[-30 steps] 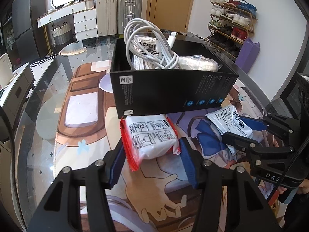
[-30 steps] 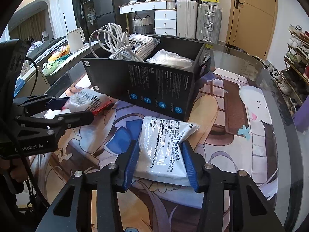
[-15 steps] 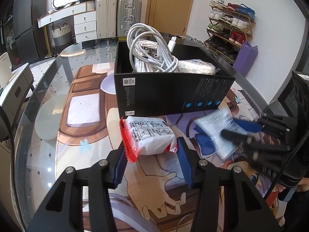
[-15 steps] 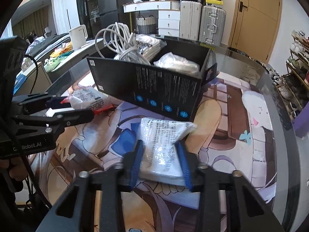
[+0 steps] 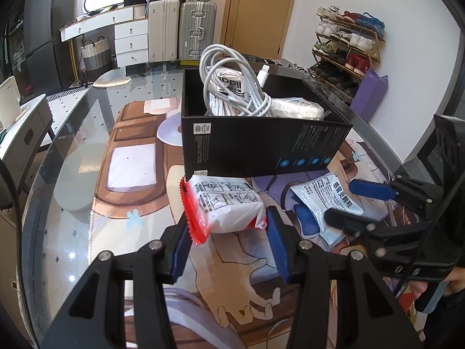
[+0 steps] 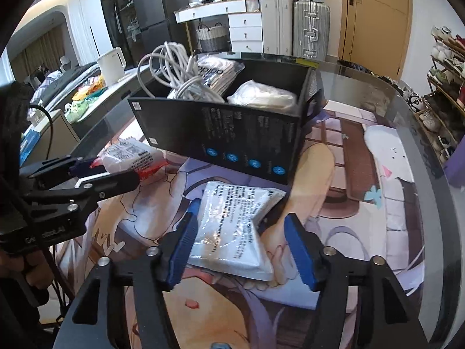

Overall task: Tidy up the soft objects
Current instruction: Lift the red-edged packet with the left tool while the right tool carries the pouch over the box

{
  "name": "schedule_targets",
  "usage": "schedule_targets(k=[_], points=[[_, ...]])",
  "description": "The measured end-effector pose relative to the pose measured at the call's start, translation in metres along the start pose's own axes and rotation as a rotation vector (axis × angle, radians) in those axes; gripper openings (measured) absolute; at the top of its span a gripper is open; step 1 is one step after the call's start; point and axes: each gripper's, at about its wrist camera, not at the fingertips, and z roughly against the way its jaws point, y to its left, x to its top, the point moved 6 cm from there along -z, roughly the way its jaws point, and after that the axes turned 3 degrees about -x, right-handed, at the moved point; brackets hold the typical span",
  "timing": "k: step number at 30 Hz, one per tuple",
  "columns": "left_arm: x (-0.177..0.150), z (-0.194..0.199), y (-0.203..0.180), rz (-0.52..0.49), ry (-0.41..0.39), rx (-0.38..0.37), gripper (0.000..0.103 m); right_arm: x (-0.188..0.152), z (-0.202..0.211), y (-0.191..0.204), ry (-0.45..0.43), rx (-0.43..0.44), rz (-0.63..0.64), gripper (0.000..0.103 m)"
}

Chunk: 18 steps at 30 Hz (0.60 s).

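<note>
My left gripper [image 5: 228, 234] is shut on a red-edged white packet [image 5: 225, 203], held just in front of the black box [image 5: 261, 148]. That packet also shows in the right wrist view [image 6: 132, 157]. My right gripper [image 6: 242, 232] is open around a white printed pouch [image 6: 235, 226] that lies on the mat; the pouch also shows in the left wrist view [image 5: 327, 200]. The box holds a coiled white cable [image 5: 232, 84], a printed bag [image 6: 216, 71] and a white soft bundle [image 6: 263, 96].
The black box stands mid-table on a printed mat over a glass table [image 5: 72, 133]. A white paper [image 5: 132, 164] lies left of the box. A shoe rack [image 5: 345, 49], suitcases [image 5: 186, 29] and a drawer unit stand beyond the table.
My left gripper closed on the red-edged packet and lifted it slightly. My right gripper squeezed the white pouch half a second ago and has opened again, leaving it on the mat.
</note>
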Motion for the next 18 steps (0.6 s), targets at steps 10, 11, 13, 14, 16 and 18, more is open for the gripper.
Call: schedule_targets(k=[10,11,13,14,16,18], points=[[0.004,0.008,0.006,0.018,-0.026,0.009,0.047,0.002,-0.014,0.015,-0.001,-0.044,0.072,0.047],[0.004,0.008,0.006,0.02,-0.028,0.009,0.047,0.001,-0.013,0.015,0.0,-0.041,0.074,0.045],[0.005,0.008,0.006,0.022,-0.033,0.01,0.047,0.0,-0.012,0.012,-0.004,-0.03,0.077,0.041],[0.005,0.009,0.006,0.023,-0.036,0.01,0.047,-0.002,-0.011,0.011,-0.007,-0.026,0.079,0.037],[0.005,0.011,0.006,0.025,-0.04,0.01,0.047,-0.003,-0.009,0.009,-0.01,-0.014,0.078,0.036],[0.006,0.012,0.005,0.025,-0.047,0.009,0.047,-0.004,-0.007,0.009,-0.016,-0.011,0.078,0.035]])
